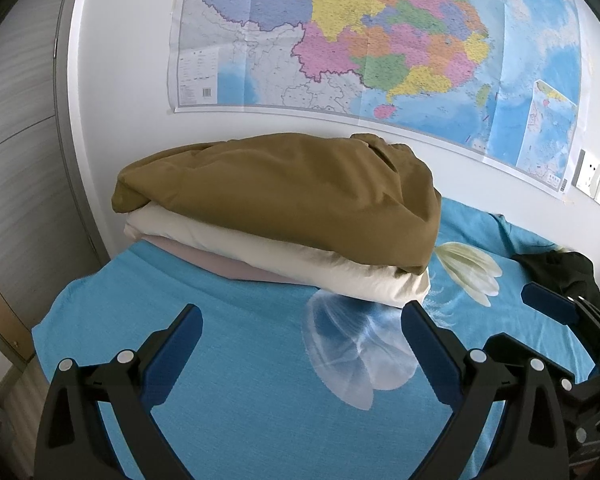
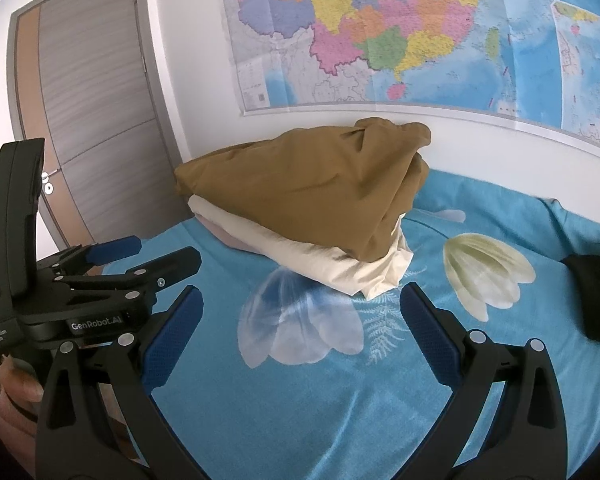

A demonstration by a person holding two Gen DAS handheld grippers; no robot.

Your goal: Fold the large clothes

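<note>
Your left gripper is black plastic, its two fingers lined with textured blue pads and dotted with round silver screws. Your right gripper matches it. The left one's body carries white lettering, "GenRobot.AI" and "Data Acquisition System". Bare skin of your left hand shows beneath it.

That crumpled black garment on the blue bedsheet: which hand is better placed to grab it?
Probably the right: the crumpled black garment lies at the bed's right edge, just past the right gripper. The left gripper, also open, sits farther left.
</note>
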